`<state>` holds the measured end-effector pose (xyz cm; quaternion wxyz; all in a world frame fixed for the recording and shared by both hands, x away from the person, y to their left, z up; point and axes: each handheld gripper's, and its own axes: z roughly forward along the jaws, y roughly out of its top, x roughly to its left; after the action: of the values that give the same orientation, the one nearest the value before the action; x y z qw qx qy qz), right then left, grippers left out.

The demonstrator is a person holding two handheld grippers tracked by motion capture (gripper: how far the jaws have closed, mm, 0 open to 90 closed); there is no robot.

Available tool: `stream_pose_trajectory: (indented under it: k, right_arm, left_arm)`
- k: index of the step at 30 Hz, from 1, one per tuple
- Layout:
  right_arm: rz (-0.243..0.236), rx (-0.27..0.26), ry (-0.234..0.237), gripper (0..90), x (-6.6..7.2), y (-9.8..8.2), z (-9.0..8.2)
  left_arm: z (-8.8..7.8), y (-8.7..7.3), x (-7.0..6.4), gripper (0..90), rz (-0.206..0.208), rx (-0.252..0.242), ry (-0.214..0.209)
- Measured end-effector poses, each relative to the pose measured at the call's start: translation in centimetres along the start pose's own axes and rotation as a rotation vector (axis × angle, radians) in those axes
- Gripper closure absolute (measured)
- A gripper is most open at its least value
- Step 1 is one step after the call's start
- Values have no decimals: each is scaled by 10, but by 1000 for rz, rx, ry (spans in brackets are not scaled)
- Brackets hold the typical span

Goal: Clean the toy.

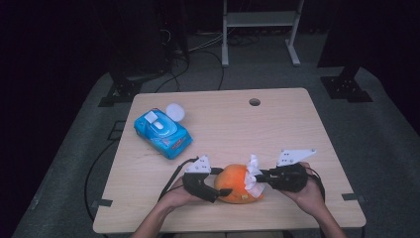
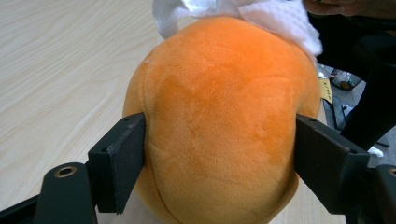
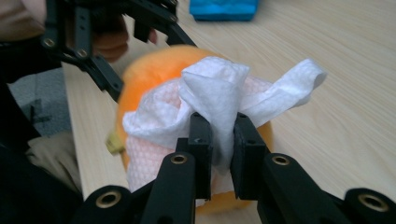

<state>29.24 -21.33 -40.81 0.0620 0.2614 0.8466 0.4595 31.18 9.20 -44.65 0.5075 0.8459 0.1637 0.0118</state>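
Far left, at about 10 o'clock from the table's centre, a blue soft plastic pack of wet wipes (image 1: 162, 132) lies slantwise with its white flip lid open, close to the left edge of the pale wooden table (image 1: 277, 129); bare wood lies between it and the hands. Left gripper (image 1: 221, 192), at 7 o'clock near the front edge: in the left gripper view its two black jaws stand wide, one pressed against each flank of the round orange plush toy (image 2: 219, 121), so the toy is clamped across its width. The toy sits on the table at about 6 o'clock, just back from the front edge, between the two grippers. Right gripper (image 1: 262, 179), at 5 o'clock: in the right gripper view its jaws are drawn close together and pinch a crumpled white wet wipe (image 3: 219, 98), which is draped against the toy's near side. A small round hole (image 1: 254, 102) lies near the far edge at 12 o'clock. The right half and far half of the tabletop are open wood, with free room out to the right edge.
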Motion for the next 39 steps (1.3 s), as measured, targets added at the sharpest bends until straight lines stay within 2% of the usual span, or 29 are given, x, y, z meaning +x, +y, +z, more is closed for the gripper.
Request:
stream_pose_trajectory:
  k: [3,5,9,12,15,16,18,19,20,21,23,25,29,31,32,34,36,39]
  right_arm:
    - [19,16,-21,794,-5,-5,-3]
    - [24,5,-23,794,-5,-3,-4]
    - [-3,-27,10,793,5,6,-2]
    - [-30,-11,11,793,9,8,1]
    - [-19,-5,15,793,5,6,1]
    - [-1,5,-8,794,0,3,-2]
    - [14,-5,-11,794,-1,2,-4]
    - [7,-13,-14,793,1,4,-4]
    - [2,-27,-2,793,4,7,-4]
    - [-7,-36,10,793,7,10,-3]
    - [-44,-24,5,792,13,15,0]
    - [-54,-10,0,792,14,15,3]
    - [-15,-8,8,792,4,8,2]
    - [5,-15,4,792,0,6,-2]
    - [10,-16,-1,792,-1,5,-3]
    - [5,-18,-9,792,1,7,-3]
    - [-13,-26,-7,794,6,11,-3]
    - [-37,-57,26,794,15,18,-2]
  left_arm:
    - [0,0,0,213,-1,2,0]
    - [1,1,-1,210,3,7,1]
    - [1,1,-1,211,-2,5,4]
    - [0,1,0,212,-1,8,6]
    - [0,2,-1,220,-1,6,9]
    - [1,3,-2,222,2,9,10]
    - [1,5,-4,222,10,9,16]
    - [3,8,-7,222,34,12,21]
    - [3,8,-7,222,34,12,21]
    - [5,10,-9,222,52,14,24]
    - [6,10,-10,220,56,20,25]
    - [5,9,-9,196,41,13,18]
    - [5,8,-5,107,-7,-9,13]
    - [6,6,-3,99,-28,-14,10]
    - [7,4,-2,107,-36,-21,3]
    - [8,2,-3,185,-24,-22,8]
    - [7,4,-6,285,13,-27,23]
    - [6,11,-12,377,59,-54,43]
